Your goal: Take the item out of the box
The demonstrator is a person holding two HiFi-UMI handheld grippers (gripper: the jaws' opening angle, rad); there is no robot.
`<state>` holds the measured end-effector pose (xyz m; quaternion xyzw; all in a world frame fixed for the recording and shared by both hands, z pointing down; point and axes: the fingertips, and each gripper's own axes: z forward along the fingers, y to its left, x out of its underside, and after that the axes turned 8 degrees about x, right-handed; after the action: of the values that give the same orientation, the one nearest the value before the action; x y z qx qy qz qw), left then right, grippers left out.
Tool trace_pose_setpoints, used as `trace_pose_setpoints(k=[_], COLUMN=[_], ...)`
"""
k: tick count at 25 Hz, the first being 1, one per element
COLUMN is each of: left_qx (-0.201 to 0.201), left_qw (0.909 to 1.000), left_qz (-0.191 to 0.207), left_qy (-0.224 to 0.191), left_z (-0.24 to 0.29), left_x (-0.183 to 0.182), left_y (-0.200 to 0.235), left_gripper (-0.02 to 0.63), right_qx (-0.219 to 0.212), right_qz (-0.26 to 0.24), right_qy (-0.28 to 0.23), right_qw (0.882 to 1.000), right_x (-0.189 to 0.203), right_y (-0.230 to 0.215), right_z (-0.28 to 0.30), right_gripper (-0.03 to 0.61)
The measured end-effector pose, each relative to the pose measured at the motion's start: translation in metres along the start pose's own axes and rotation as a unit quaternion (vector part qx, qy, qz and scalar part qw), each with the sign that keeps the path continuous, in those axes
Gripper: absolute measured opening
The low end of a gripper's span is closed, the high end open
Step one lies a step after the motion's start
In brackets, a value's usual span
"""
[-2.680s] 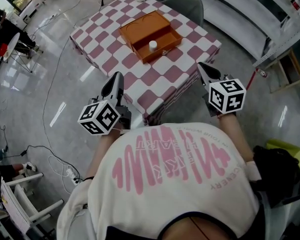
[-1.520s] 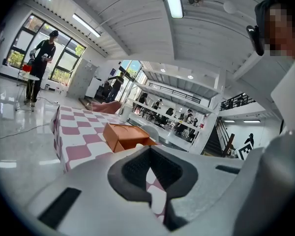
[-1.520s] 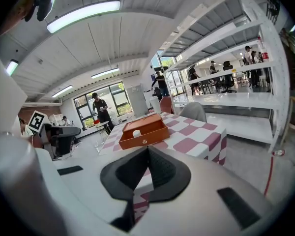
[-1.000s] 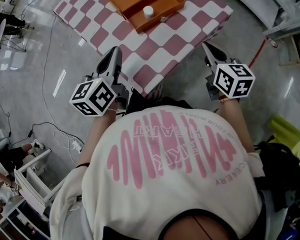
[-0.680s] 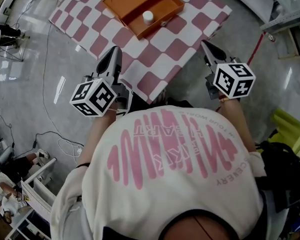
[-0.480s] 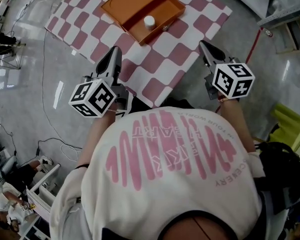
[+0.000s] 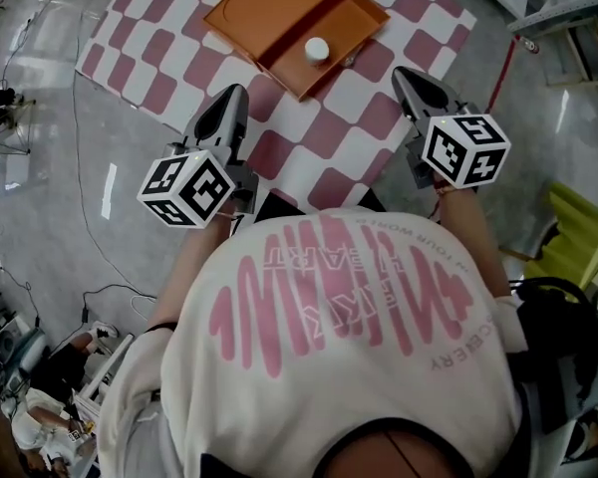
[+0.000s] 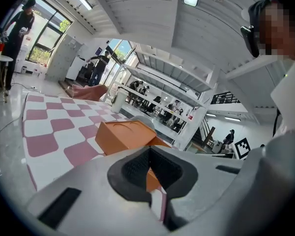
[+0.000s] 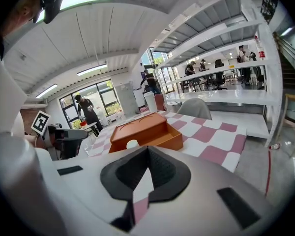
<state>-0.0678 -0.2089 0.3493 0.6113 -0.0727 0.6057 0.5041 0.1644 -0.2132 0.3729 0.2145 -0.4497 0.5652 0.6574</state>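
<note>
Left gripper point(image 7: 232, 98), right gripper point(image 7: 407, 76): both clenching on nothing | small white round item point(image 7: 317, 49) lying in open orange box point(image 7: 351, 20), upper centre | sitting up-right of left gripper, up-left of right gripper, neither clearly nearer

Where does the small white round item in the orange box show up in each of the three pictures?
Head view: small white round item near top centre, inside the open orange box.
Left gripper view: not visible; only the box shows.
Right gripper view: left of centre, at the box's near edge.
Shared landmark: the orange box.
</note>
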Motion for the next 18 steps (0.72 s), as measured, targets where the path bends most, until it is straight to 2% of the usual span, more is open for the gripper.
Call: trace_pose_setpoints(k=[10,18], left_qx=[0.005,0.009], left_qw=[0.9998,0.9994], left_qz=[-0.018,-0.032], left_qy=[0.002,0.012], left_z=[0.011,0.012], left_x=[-0.004,0.008], left_y=[0.036,0.048], left_gripper=[0.008,0.008], right_qx=[-0.014,-0.026], right_qz=[-0.019,-0.027], right_qy=[0.024,0.038], right_qw=[0.999,0.999], right_x=[-0.001,0.001], right_y=[0.03,0.046], right_z=[0.042,0.07], right_gripper=[0.006,0.006])
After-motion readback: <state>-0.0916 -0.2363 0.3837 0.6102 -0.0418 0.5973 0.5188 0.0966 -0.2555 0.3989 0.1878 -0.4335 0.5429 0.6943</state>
